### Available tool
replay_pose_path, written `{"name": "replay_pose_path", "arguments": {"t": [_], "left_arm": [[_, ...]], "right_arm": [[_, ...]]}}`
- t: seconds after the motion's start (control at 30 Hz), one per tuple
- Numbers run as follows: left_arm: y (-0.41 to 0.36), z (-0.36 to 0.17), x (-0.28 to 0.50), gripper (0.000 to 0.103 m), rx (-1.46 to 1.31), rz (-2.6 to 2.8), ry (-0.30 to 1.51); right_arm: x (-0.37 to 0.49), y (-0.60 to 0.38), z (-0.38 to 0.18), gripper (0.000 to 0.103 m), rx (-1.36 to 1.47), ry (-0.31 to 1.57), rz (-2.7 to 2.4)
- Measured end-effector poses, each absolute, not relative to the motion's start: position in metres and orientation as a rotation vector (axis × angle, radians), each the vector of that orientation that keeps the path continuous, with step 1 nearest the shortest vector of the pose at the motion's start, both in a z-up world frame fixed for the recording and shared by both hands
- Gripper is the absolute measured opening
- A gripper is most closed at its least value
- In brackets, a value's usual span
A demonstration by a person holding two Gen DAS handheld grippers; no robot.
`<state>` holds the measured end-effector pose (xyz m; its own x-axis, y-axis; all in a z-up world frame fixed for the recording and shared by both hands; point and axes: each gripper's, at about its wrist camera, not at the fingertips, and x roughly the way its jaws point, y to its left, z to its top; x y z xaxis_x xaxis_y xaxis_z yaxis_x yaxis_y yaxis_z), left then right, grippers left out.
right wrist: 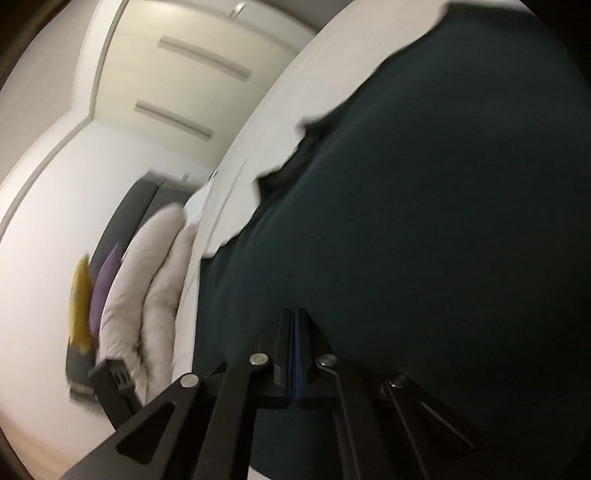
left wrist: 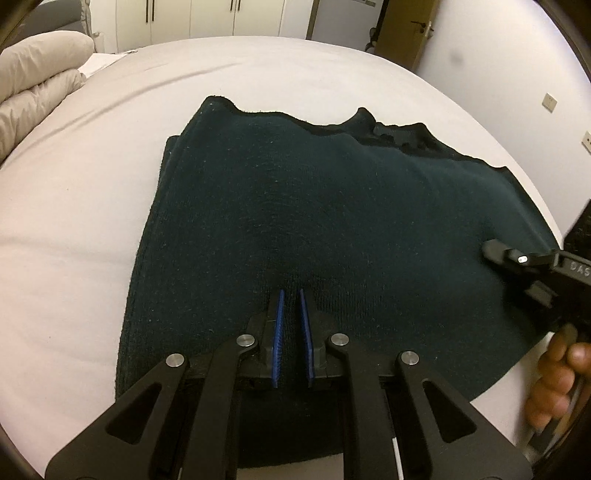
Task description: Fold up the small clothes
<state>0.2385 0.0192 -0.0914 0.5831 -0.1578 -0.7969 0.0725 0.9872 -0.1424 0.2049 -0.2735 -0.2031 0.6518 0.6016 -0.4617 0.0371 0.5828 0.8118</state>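
One dark teal garment [left wrist: 332, 221] flat on bed [left wrist: 74, 221], spread ahead of both grippers; left gripper [left wrist: 291, 295] fingers narrowly apart over its near hem, right gripper [right wrist: 298, 314] fingers closed, pinching cloth unclear.

The left wrist view looks forward and down along its own left gripper [left wrist: 291, 295] from close above the dark green garment [left wrist: 314, 221], facing across the bed [left wrist: 74, 221] toward the wardrobe doors [left wrist: 207, 18] on the far wall. The right wrist view is rolled hard sideways and blurred — the garment [right wrist: 424, 221] fills its right half, very near, behind the right gripper [right wrist: 295, 317]. Both views share the garment, the white bed and the folded duvet [left wrist: 33, 85] — also the right gripper [left wrist: 493, 253], entering the left view's right edge.
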Motion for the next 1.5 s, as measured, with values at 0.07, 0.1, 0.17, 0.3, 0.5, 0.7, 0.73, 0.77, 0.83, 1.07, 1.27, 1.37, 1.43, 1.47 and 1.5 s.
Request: {"name": "replay_pose_path", "arguments": {"t": [0.07,0.1,0.17,0.3,0.5,0.7,0.73,0.77,0.83,1.07,1.27,1.37,1.43,1.47,1.5], "left_arm": [[0.022,-0.092,0.238,0.011,-0.111,-0.140,0.938],[0.024,-0.093,0.238,0.011,-0.116,-0.142,0.939],[0.027,-0.094,0.235,0.011,-0.116,-0.142,0.939],[0.028,-0.096,0.234,0.011,-0.114,-0.141,0.934],[0.027,-0.096,0.235,0.011,-0.117,-0.141,0.930],[0.034,-0.094,0.232,0.011,-0.154,-0.155,0.923],[0.034,-0.094,0.233,0.011,-0.162,-0.157,0.923],[0.035,-0.093,0.231,0.011,-0.172,-0.161,0.920],[0.043,-0.088,0.223,0.011,-0.219,-0.168,0.928],[0.084,-0.081,0.160,0.012,-0.432,-0.135,0.922],[0.115,-0.097,0.107,0.038,-0.702,-0.151,0.931],[0.120,-0.096,0.091,0.078,-0.809,-0.188,0.872],[0.123,-0.093,0.088,0.083,-0.862,-0.167,0.869],[0.125,-0.094,0.088,0.085,-0.896,-0.173,0.870],[0.127,-0.096,0.088,0.085,-0.936,-0.182,0.872]], "right_arm": [[0.199,-0.298,-0.204,0.000,0.926,0.782,0.334],[0.194,-0.315,-0.204,0.000,0.937,0.764,0.302],[0.187,-0.346,-0.200,0.000,0.953,0.724,0.236],[0.158,-0.403,-0.205,0.000,1.018,0.657,0.076],[0.118,-0.433,-0.188,0.028,0.981,0.608,-0.108],[0.078,-0.419,-0.172,0.048,0.984,0.560,-0.094],[0.072,-0.409,-0.170,0.049,0.975,0.568,-0.078],[0.066,-0.401,-0.167,0.050,0.954,0.576,-0.059],[0.053,-0.385,-0.163,0.052,0.920,0.584,-0.035],[0.012,-0.349,-0.167,0.058,0.851,0.629,0.016],[-0.008,-0.334,-0.168,0.058,0.854,0.636,0.057],[-0.015,-0.324,-0.167,0.062,0.846,0.639,0.087],[-0.021,-0.318,-0.167,0.065,0.851,0.639,0.117],[-0.024,-0.315,-0.167,0.065,0.850,0.640,0.131],[-0.024,-0.313,-0.168,0.065,0.848,0.640,0.142]]}}
